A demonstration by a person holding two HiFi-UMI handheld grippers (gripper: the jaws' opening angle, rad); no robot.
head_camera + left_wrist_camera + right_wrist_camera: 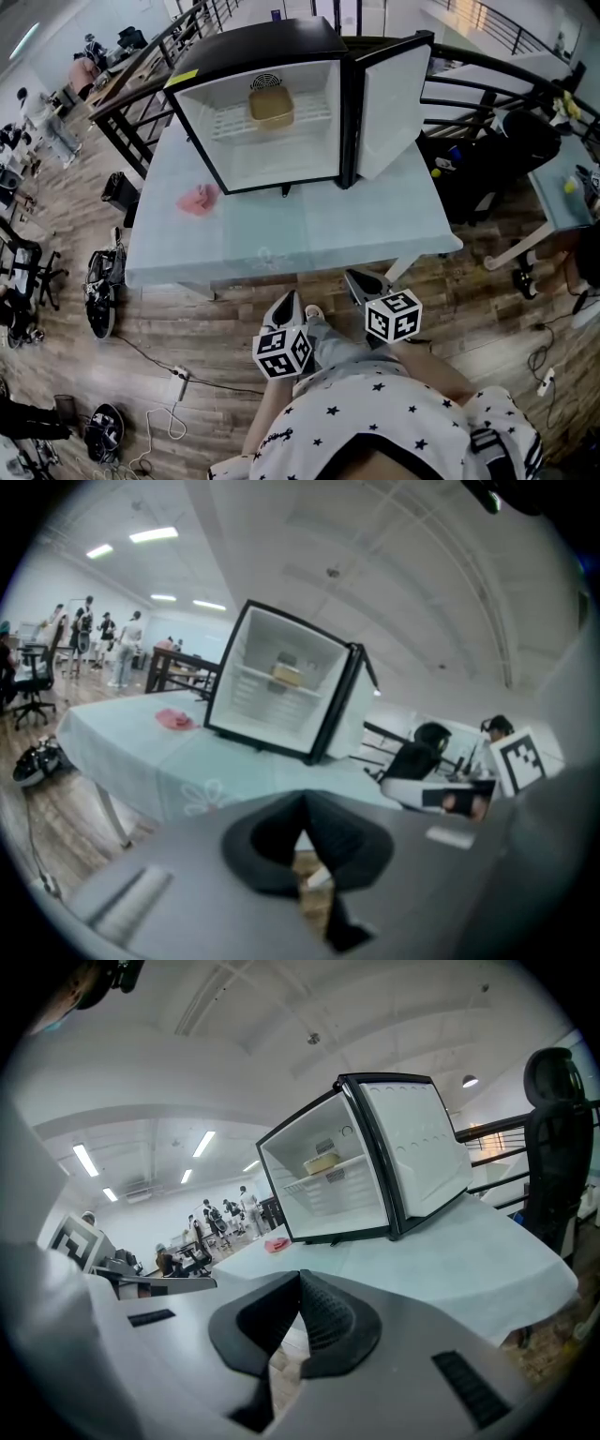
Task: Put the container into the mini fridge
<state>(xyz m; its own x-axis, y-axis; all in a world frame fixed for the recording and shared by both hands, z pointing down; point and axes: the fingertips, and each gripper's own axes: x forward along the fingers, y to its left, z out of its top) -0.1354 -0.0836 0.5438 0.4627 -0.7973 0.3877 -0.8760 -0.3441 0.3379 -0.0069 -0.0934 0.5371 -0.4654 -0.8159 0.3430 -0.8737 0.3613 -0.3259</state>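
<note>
Head view: the container (271, 107) already sat on the wire shelf inside the mini fridge (262, 45), towards the back, so the placing itself looked done. The door (392, 103) stood wide open on the right. Both tools were drawn back close to the person's body, well short of the table (309, 234). The left gripper (287, 302) and the right gripper (358, 281) were each closed and empty. If the door was to be shut, the right gripper was probably the better one for it. A slow push with closed jaws on the door's outer face, near its free edge, would likely swing it round without sliding the fridge on the tablecloth. A pink cloth (198, 200) lay on the table left of the fridge, clear of the door's path.

Left gripper view: the jaws met at their tips with nothing between them. Beyond them the fridge stood open, the tan container (286, 674) alone on the shelf.

Right gripper view: the ribbed pads (323, 1312) were pressed together on nothing. The container (322, 1163) rested flat and upright on the shelf. The space below the shelf was bare, and the door's inner side held nothing. What the container held could not be told from any view.
</note>
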